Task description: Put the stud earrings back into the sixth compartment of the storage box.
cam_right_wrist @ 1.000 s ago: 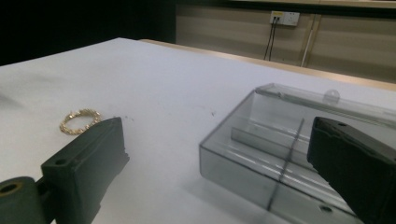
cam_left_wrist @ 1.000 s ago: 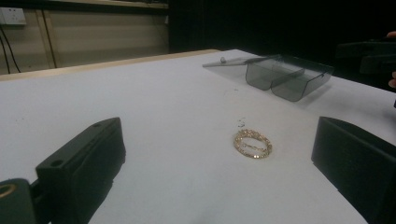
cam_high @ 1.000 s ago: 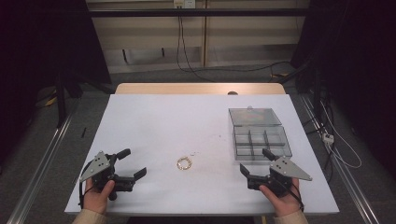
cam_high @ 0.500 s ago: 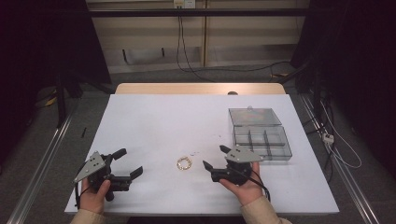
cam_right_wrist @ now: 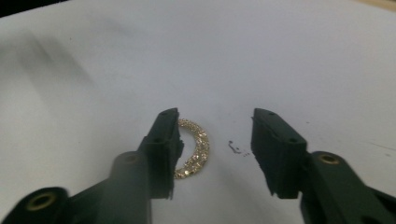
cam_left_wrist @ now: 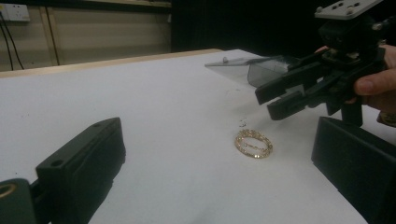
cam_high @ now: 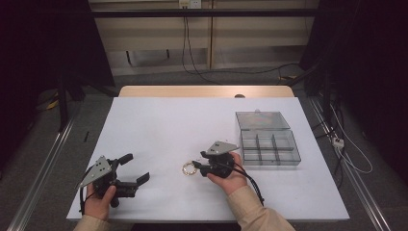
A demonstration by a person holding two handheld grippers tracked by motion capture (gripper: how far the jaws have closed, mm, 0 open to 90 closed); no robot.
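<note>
Near the lower centre of the high view we see a small gold ring (cam_high: 188, 168) lying flat on the white table (cam_high: 159, 125). Its band looks studded with tiny shiny stones, grainy in texture. In the right gripper view the ring (cam_right_wrist: 194, 148) is half hidden behind one black jaw. The right gripper (cam_high: 198, 166) is just beside it, with jaws spread and nothing between them. A small dark mark (cam_right_wrist: 235, 148) on the table is hard to make out. At lower left, the left gripper (cam_high: 134, 169) is also spread wide, well apart from the ring. At right stands a clear plastic box (cam_high: 269, 147) with square compartments, its lid open.
</note>
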